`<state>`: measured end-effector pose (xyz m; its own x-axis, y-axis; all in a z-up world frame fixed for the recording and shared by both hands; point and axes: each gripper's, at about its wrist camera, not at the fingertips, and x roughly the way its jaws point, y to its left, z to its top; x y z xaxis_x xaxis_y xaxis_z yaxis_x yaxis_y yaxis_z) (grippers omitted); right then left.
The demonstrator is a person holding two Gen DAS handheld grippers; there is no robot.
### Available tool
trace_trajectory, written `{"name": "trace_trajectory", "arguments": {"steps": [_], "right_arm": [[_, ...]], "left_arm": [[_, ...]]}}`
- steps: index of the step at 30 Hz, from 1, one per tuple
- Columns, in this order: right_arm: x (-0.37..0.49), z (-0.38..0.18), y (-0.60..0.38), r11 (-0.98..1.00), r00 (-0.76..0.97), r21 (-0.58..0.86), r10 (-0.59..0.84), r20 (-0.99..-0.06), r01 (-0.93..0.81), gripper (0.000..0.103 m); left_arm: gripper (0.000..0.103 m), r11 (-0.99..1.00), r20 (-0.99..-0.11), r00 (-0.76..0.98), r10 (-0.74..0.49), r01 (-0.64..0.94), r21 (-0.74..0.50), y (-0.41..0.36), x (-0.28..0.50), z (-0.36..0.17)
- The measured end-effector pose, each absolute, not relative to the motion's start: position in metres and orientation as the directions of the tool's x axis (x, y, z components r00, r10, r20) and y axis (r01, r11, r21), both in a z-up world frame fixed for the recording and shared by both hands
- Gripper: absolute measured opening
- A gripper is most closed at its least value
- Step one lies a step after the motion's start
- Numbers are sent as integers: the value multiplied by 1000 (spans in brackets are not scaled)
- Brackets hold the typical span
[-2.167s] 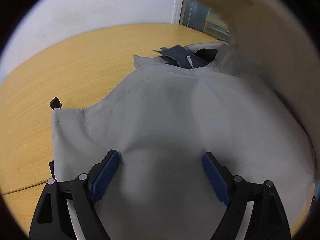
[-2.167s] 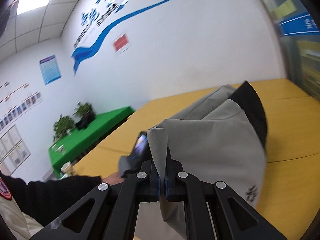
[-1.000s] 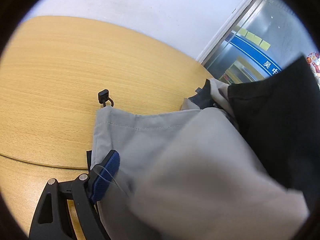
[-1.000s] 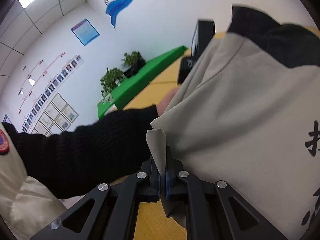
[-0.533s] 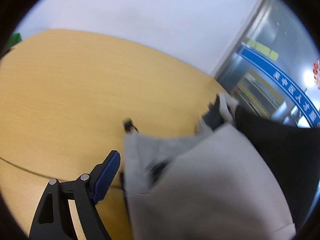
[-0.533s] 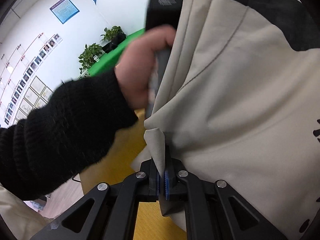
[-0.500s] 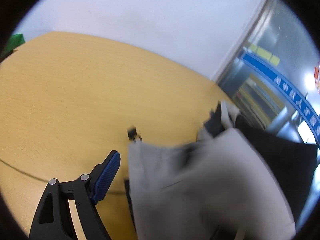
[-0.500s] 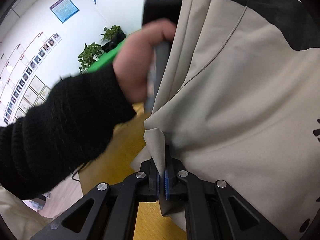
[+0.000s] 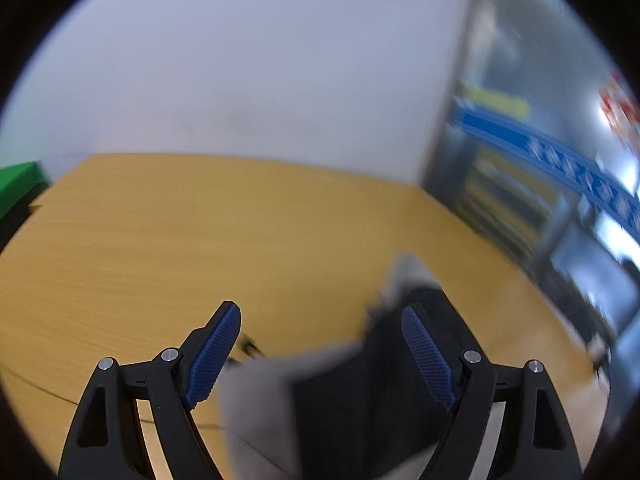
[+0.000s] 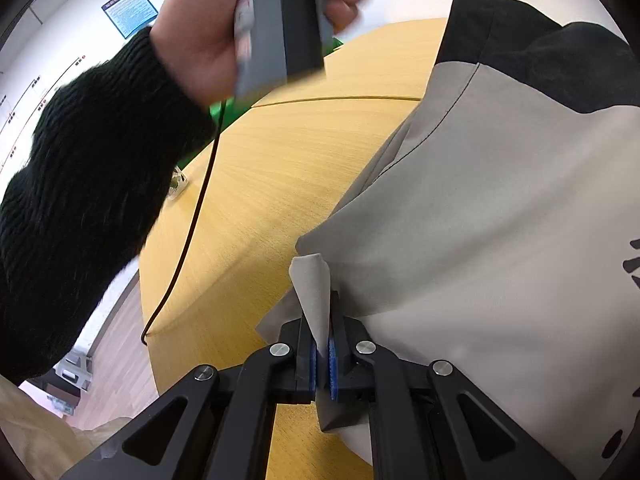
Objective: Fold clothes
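Right wrist view: the right gripper (image 10: 322,354), black w/ ribbed blue pads (image 10: 313,362), is clamped on a pinched corner of the grey jacket (image 10: 500,240). The jacket is smooth woven cloth, pale grey w/ a black yoke panel at approx. 1 o'clock and black printed characters at the 3 o'clock edge; a thin dark seam is seen curving across it. It is spread over the wooden table (image 10: 280,168) (yellow laminate, fine straight grain, curved edge, a joint line across the top). At 11 o'clock the left hand (image 10: 224,12), in a black ribbed knit sleeve, is wrapped round the grey, slab-sided gripper handle (image 10: 280,20), from which a thin dark cable (image 10: 188,232) is hung down to the table edge.

Left wrist view: the left gripper (image 9: 320,352) is held w/ jaws wide apart, nothing between the pads. Blurred grey and black cloth is seen at 5–6 o'clock, low between the fingers; contact cannot be told.

Vs. 0.5 s ago: the left hand has been lifted clear of the jacket, which was pressed against it then; more bare table is shown. In the left view the cloth has dropped lower in frame and the right finger, hidden before, is uncovered. The right gripper's clamp on the corner is unchanged.
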<state>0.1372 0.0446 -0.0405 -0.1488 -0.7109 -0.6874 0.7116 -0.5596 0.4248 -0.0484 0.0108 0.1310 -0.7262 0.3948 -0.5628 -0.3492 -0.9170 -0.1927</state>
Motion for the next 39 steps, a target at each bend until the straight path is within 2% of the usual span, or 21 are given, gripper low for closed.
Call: {"name": "trace_trajectory", "arguments": {"steps": [3,6,8,9,10,11,13,14,16,19,22,29,32,35,39], "right_arm": [[138,-41,45,-560,-150,425,-712,-686,711,5],[138,-36,51,-547,-129,465,-733,-668,696,7],[137,-23,69,-518,-108,514,-768,-631,684,16],[137,-11,84,-494,-115,521,-793,-598,696,33],[138,2,99,-469,-120,528,-816,-565,708,59],[139,14,113,-439,-120,524,-837,-534,730,69],[140,41,140,-399,-143,425,-843,-519,813,100],[138,54,154,-411,-194,320,-821,-537,853,103],[131,65,177,-420,-263,157,-775,-575,894,103],[97,58,199,-398,-274,64,-731,-625,915,103],[72,16,194,-327,-178,72,-670,-721,942,103],[70,-28,186,-278,-153,32,-619,-771,960,103],[71,-45,183,-263,-150,15,-595,-790,965,103],[69,-50,178,-288,-179,-10,-570,-802,958,103],[70,-54,178,-303,-200,-27,-555,-808,952,103]], "left_arm": [[83,-911,-652,-676,343,-409,-55,45,-53,90],[83,-923,-729,-622,285,-382,-35,43,-75,51],[83,-925,-735,-614,287,-376,-46,38,-78,44],[84,-924,-733,-617,287,-379,-43,38,-77,42],[84,-922,-733,-619,283,-385,-31,38,-76,40],[84,-920,-735,-618,281,-391,-23,38,-75,40],[84,-917,-742,-608,282,-398,-21,42,-78,41],[85,-917,-746,-603,285,-399,-27,44,-81,42],[85,-916,-750,-595,289,-400,-36,41,-83,41],[85,-915,-757,-586,289,-401,-39,38,-85,39],[86,-917,-767,-580,275,-398,-28,40,-87,40],[86,-919,-774,-586,240,-393,13,52,-90,40],[86,-918,-756,-625,193,-387,86,60,-82,47],[84,-924,-731,-655,194,-371,87,56,-63,72],[85,-900,-655,-701,282,-430,73,49,2,127]]}}
